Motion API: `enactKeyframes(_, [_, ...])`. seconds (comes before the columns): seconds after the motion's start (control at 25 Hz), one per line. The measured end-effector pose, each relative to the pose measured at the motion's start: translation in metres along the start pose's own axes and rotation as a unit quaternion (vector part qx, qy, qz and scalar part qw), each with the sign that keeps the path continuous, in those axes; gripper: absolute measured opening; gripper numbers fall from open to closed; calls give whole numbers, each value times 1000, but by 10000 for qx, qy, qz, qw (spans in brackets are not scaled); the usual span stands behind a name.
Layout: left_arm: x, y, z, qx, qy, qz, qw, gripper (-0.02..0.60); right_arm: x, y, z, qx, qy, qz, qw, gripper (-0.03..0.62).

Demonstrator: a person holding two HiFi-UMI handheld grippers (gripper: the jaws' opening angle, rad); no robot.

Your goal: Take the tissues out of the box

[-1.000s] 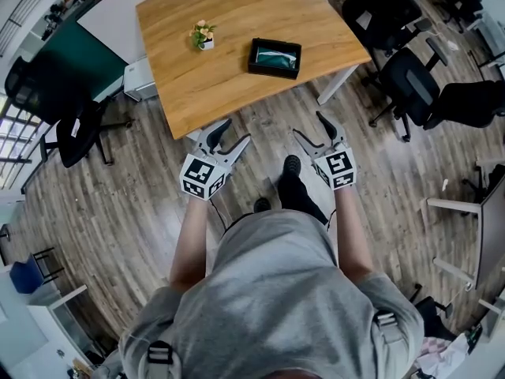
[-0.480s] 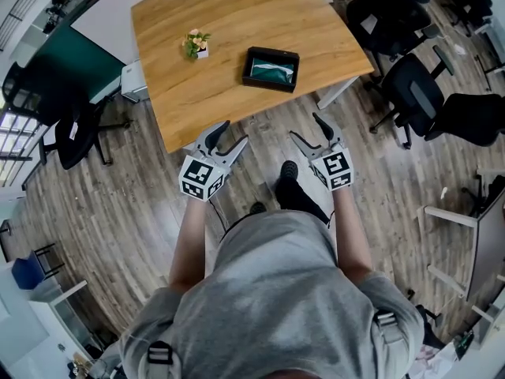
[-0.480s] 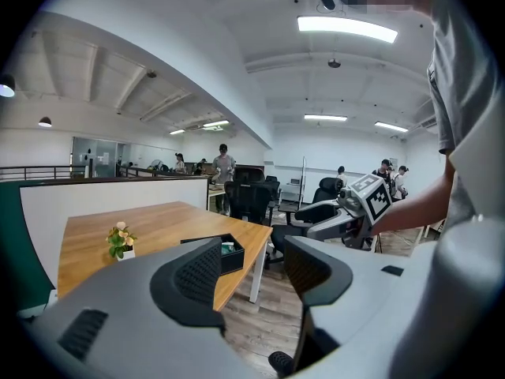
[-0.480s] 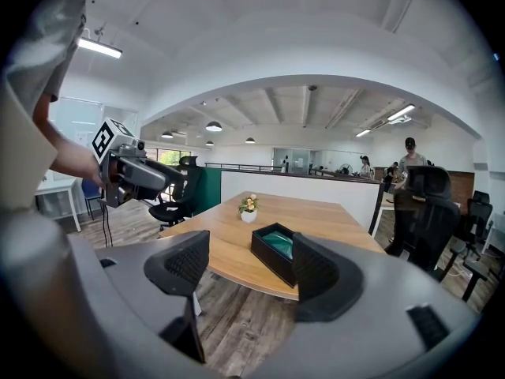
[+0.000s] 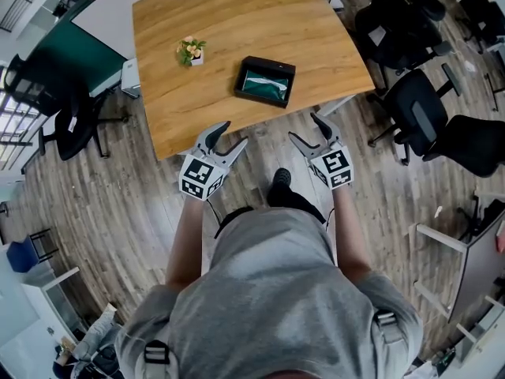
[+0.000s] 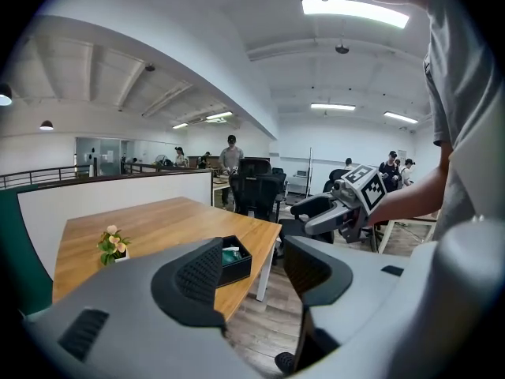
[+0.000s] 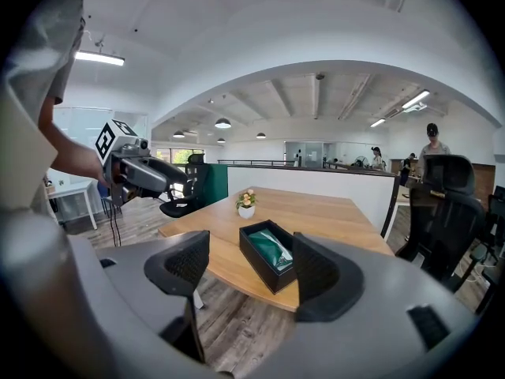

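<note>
Both grippers hang in front of the person, over the wooden floor and short of the table's near edge. The left gripper is released, its jaws spread wide with only air between them. The right gripper is likewise slack, jaws apart and gripping nothing. Each points toward the table without touching it.

The black box lies open on the table, close to the near edge and nearer its right-hand corner than its left. Inside it sit the tissues (a green pack with a pale strip along its top), lying flat and filling most of the box. Neither gripper is in contact with the box or the pack.

A small flower pot stands upright farther left on the table, well apart from the box. Black office chairs stand on the floor off the table's right side.
</note>
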State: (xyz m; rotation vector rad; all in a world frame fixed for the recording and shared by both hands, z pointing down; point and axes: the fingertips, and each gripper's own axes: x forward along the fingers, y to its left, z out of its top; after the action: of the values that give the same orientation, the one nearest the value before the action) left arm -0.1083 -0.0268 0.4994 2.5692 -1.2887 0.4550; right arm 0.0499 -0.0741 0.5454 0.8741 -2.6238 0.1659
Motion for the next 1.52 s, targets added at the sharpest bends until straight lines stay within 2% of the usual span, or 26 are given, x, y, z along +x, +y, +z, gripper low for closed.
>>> enactKeyframes(0.4, [45, 13, 12, 21, 60, 367, 9993, 250, 25, -53, -4, -82, 6, 300, 9995, 336])
enactKeyframes(0.8, [74, 14, 21, 87, 66, 422, 9990, 250, 26, -82, -10, -53, 26, 308, 9995, 334])
enactKeyframes(1.16, [97, 15, 24, 214, 146, 277, 9993, 250, 24, -97, -15, -22, 60, 203, 9998, 334])
enactKeyframes(1.52, [124, 42, 20, 252, 283, 12, 9993, 250, 44, -112, -14, 110, 187, 27, 9998, 334])
